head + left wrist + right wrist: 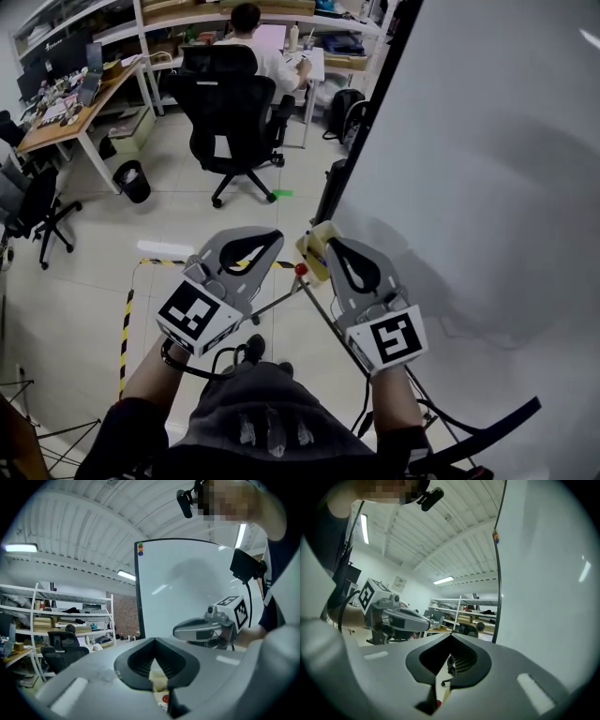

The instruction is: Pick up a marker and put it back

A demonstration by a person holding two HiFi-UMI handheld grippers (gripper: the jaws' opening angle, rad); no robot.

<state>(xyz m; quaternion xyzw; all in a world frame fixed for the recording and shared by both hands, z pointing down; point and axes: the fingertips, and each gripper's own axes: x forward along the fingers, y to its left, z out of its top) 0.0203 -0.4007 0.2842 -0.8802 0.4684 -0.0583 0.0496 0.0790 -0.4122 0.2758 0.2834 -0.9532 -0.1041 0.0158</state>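
Hovering level, the left gripper [276, 238] has its fingers together on nothing, apparently a spare hand. Between both grippers, low at the edge of the whiteboard [487, 169], a small red end, probably the marker [301, 269], shows beside a pale holder [312, 251]. On the right gripper [332, 246] the fingers are together too, empty.

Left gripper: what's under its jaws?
Below the left gripper, through its jaw opening, a cream block and a red round thing show. Its body covers whatever they rest on.
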